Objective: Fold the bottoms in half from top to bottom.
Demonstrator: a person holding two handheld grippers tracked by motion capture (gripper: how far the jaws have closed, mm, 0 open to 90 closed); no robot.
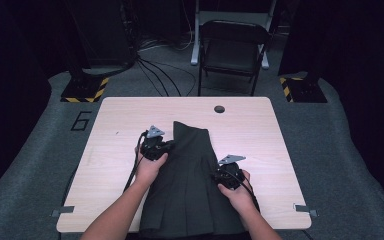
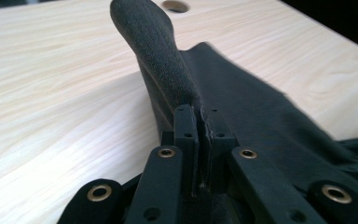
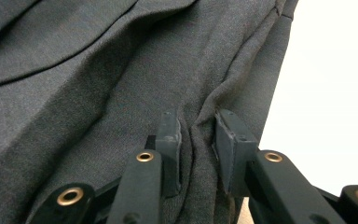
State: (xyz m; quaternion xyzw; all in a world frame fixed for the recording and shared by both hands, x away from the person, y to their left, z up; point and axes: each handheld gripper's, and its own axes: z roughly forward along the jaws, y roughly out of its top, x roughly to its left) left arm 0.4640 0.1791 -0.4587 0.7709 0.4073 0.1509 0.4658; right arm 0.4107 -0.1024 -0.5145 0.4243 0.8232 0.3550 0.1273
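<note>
A dark grey pleated skirt lies on the light wooden table, running from the middle to the front edge. My left gripper sits at the skirt's left edge near its far end, shut on the cloth. In the left gripper view its jaws pinch the fabric, and a flap of the skirt stands up above them off the table. My right gripper rests on the skirt's right side. In the right gripper view it holds a raised fold of the skirt between its pads.
A round cable hole sits near the table's far edge. Behind the table stands a black folding chair, with cables on the floor and striped stand bases at both sides. Bare wood lies left and right of the skirt.
</note>
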